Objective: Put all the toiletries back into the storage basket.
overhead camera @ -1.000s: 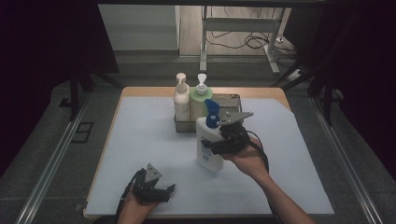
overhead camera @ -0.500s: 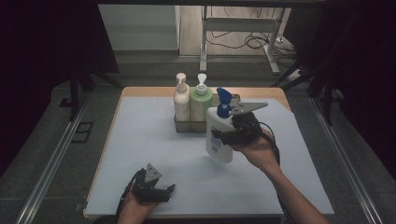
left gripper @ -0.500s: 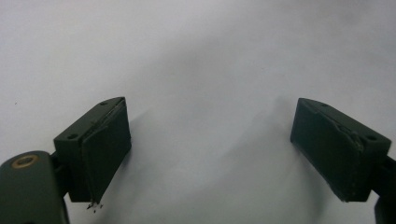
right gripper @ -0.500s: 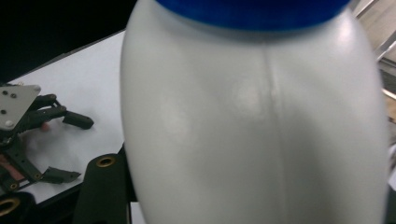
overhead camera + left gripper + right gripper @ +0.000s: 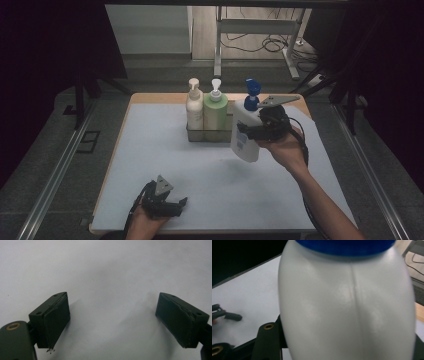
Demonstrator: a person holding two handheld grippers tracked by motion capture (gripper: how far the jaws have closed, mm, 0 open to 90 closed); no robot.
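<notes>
Centrally in the high view, white pump bottle [image 5: 244,147] with blue pump head [image 5: 251,92]. Held just right of the frame's middle and apparently clear of the table [image 5: 160,150]. Long axis near upright, pump end uppermost, top leaning slightly toward the right of the frame. In the right gripper view, the same bottle [image 5: 347,310] close against the lens, blue collar along the upper edge.

Pinched across the mid-body by the right gripper [image 5: 255,131], jaws partway apart and pressed on the bottle's sides, carrying hand [image 5: 285,150] entering from the lower right.

Immediately left of the bottle and slightly higher in the frame, a grey tray [image 5: 210,135] carrying a cream bottle [image 5: 194,107] and a green bottle [image 5: 215,111], both upright and side by side. Right-hand end of the tray hidden behind the held bottle; free room there not verifiable.

Governing relation for the coming move, as a judgement: tray to the left of and just beyond the held bottle, so a short carry toward the upper left, axis kept vertical, base lowered beside the green bottle. Main risk: knocking the green bottle's pump with the leaning top.

Well apart, at the lower left of the frame, left gripper [image 5: 175,206] resting on the table, jaws spread wide with nothing between them, bare white surface visible in the gap in the left gripper view [image 5: 112,320]. Right hand plainly the nearer to the tray.
</notes>
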